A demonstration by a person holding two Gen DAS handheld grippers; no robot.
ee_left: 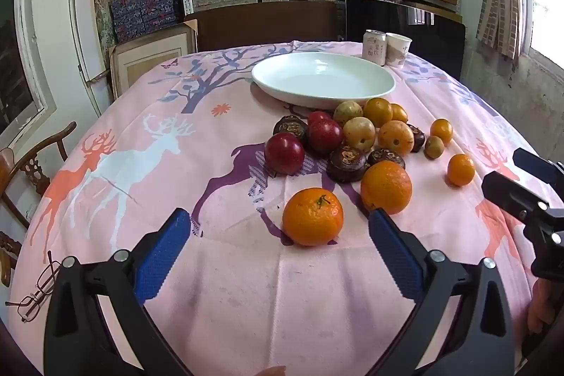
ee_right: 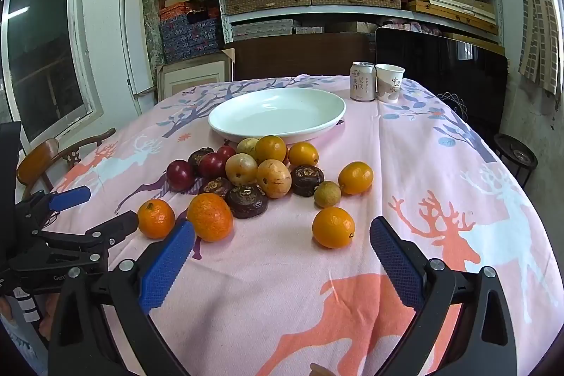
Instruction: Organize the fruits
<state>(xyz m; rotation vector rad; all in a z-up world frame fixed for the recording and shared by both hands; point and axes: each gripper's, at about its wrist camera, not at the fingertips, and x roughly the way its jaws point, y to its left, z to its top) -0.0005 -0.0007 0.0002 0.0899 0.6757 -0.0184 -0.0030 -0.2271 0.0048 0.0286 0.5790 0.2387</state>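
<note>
Left wrist view: left gripper (ee_left: 278,228) spread wide, nothing gripped; mandarin (ee_left: 312,216) on the cloth just ahead, between the fingertips. Right gripper (ee_right: 282,235) also spread, holding nothing; small orange (ee_right: 333,227) just ahead, fruit pile (ee_right: 261,171) beyond, white plate (ee_right: 225,125) behind.

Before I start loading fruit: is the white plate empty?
Empty. The white plate shows only bare glossy surface in both views; every fruit lies on the tablecloth in front.
</note>
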